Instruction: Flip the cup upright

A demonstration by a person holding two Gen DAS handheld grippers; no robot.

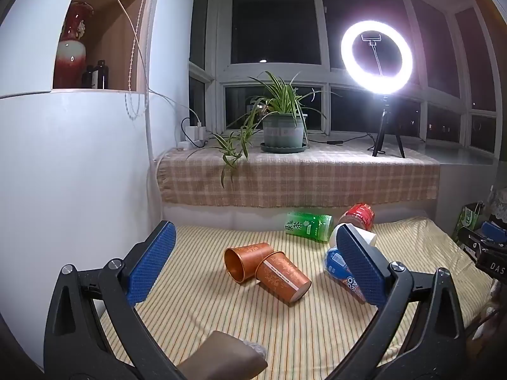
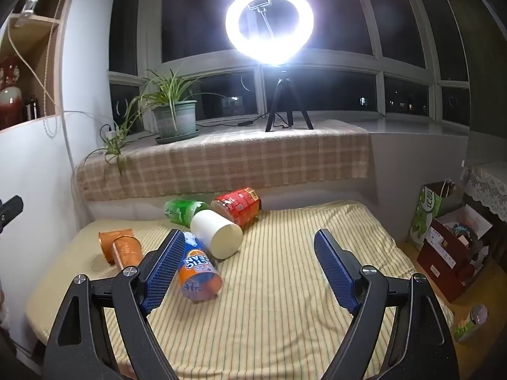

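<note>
Several cups lie on their sides on a striped yellow cloth. Two orange patterned cups touch each other in the left wrist view; they also show in the right wrist view. A white cup, a blue and orange printed cup, a green cup and a red cup lie close together. My left gripper is open above the orange cups. My right gripper is open and empty, with its left finger beside the blue and orange cup.
A checked cloth covers the window ledge, with a potted plant and a lit ring light on a tripod. A white cabinet stands at the left. Bags and boxes sit on the floor at the right.
</note>
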